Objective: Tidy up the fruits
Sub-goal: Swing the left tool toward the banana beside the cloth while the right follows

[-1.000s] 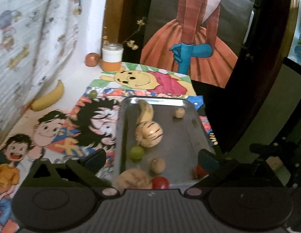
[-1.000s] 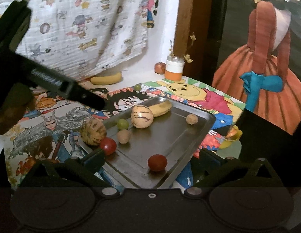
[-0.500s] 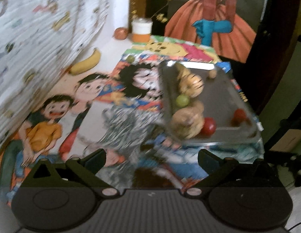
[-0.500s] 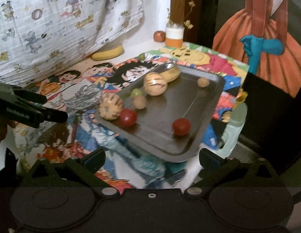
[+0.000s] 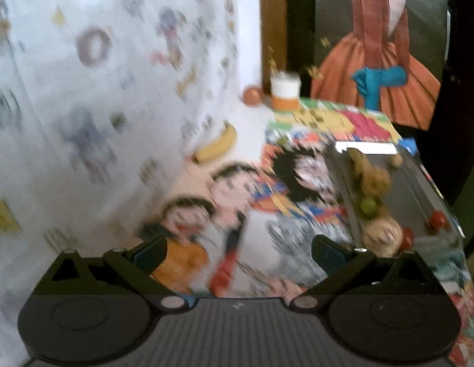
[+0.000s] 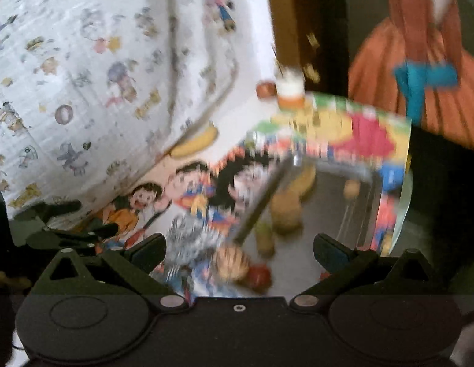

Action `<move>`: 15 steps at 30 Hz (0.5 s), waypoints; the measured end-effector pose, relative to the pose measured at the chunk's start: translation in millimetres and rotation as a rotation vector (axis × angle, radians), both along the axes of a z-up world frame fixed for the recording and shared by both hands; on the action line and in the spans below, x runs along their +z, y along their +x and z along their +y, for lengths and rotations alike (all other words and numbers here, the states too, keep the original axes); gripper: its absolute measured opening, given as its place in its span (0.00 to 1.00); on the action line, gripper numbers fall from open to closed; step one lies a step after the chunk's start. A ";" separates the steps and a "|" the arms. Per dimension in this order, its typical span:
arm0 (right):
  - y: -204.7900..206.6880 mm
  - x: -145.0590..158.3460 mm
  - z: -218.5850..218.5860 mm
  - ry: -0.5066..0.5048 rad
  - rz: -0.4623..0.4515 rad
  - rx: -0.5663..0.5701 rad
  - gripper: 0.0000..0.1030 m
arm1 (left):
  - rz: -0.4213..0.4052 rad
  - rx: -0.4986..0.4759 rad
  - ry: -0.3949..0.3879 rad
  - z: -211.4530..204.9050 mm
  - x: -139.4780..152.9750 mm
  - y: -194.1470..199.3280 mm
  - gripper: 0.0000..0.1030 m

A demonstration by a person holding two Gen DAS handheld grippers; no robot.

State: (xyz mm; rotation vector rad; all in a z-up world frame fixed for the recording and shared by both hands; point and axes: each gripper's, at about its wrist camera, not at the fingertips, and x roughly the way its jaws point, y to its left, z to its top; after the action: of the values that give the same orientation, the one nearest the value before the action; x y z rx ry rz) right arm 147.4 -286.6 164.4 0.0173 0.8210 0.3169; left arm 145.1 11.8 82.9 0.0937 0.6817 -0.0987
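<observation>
A cartoon-print cloth is covering the table; beside the tray, both tongs, left gripper and right gripper, are gaping empty, presumably readying for the stray banana.

Both views are smeared by motion blur, worst in the right wrist view, where the fruit on the metal tray and the cartoon prints on the worktop run into streaks, while each camera's own dark fingers stay crisp at the bottom edge. Soft, even indoor light leaves the white patterned cloth left of the tray bright and washed out, and a hard white glare sits on the tray's far rim. The fisheye lens bends straight lines near the borders, and the corners fall to black.
</observation>
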 end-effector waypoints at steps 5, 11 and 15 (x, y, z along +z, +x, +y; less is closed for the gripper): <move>31.0 41.6 19.6 -0.013 -0.070 0.056 0.99 | -0.122 0.016 0.042 9.5 36.6 12.3 1.00; 75.8 79.1 43.6 0.062 -0.138 0.085 0.99 | -0.232 0.023 0.062 9.0 69.6 27.6 1.00; 105.5 96.0 54.9 0.145 -0.202 0.150 0.99 | -0.243 0.008 0.112 -0.5 72.1 48.4 1.00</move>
State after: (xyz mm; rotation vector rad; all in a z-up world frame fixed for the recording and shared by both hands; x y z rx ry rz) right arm 253.0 -231.7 260.5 0.0586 0.5984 0.5108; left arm 193.5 11.3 155.0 0.2074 0.4444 -0.0398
